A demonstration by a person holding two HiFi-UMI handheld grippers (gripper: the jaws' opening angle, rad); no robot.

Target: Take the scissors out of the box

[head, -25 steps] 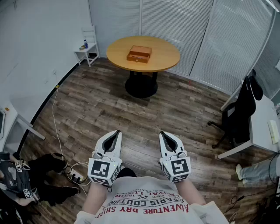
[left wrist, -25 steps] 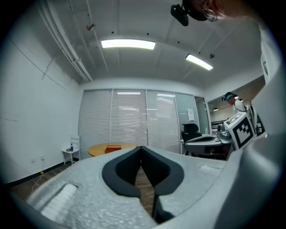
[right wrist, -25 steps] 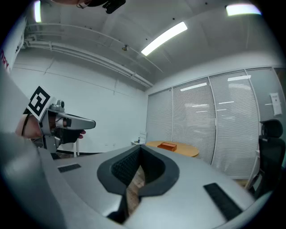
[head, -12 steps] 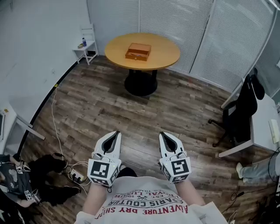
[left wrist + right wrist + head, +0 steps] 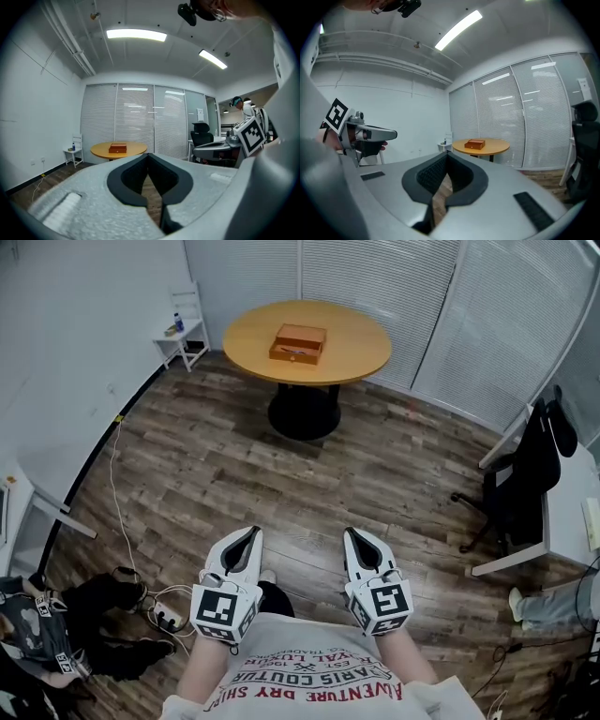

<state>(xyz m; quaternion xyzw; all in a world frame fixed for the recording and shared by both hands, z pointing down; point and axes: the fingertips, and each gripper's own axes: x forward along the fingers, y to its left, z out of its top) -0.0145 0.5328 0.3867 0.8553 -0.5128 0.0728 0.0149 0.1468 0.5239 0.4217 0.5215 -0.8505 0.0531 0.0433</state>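
Note:
A closed brown wooden box (image 5: 299, 343) lies on the round wooden table (image 5: 352, 351) across the room, also seen far off in the left gripper view as the box (image 5: 117, 148) and in the right gripper view as the box (image 5: 475, 144). No scissors show anywhere. My left gripper (image 5: 251, 533) and right gripper (image 5: 352, 533) are held side by side close to my chest, over the wood floor, pointing toward the table and far short of it. Both have their tips together with nothing between them, the left gripper (image 5: 148, 154) and the right gripper (image 5: 447, 154) alike.
A small white chair (image 5: 184, 334) with a bottle stands left of the table. A black office chair (image 5: 520, 474) and a white desk (image 5: 562, 512) are at the right. Cables and a power strip (image 5: 161, 617) and a dark bag (image 5: 98, 610) lie on the floor at my left. Blinds line the far wall.
The whole view has crept toward the table, and both grippers sit a little lower in the head view. Their jaws stay together.

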